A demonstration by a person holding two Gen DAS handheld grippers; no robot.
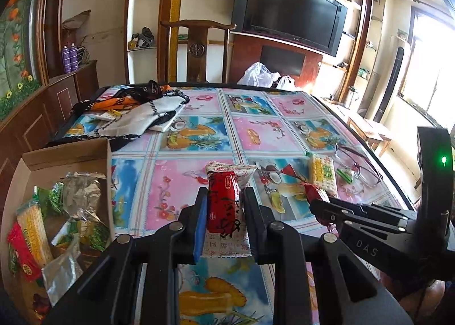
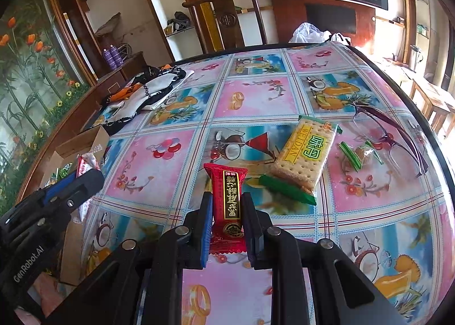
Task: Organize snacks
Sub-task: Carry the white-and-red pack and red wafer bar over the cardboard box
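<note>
The left gripper (image 1: 222, 211) pinched a red-and-white snack packet (image 1: 223, 202) at frame centre, the cardboard box (image 1: 68, 154) at lower left. The right gripper (image 2: 226, 211) clamped a red candy packet (image 2: 229, 200); slick wrappers might slip, or the crowded tools collide.

We see our left gripper (image 1: 224, 205) clamping a red-and-white snack packet (image 1: 224, 202) above the patterned tablecloth (image 1: 182, 182), beside a cardboard box (image 1: 68, 154) holding other snacks.

Black left gripper (image 1: 223, 212) and right gripper (image 2: 226, 212), blue pads, silver screws.
</note>
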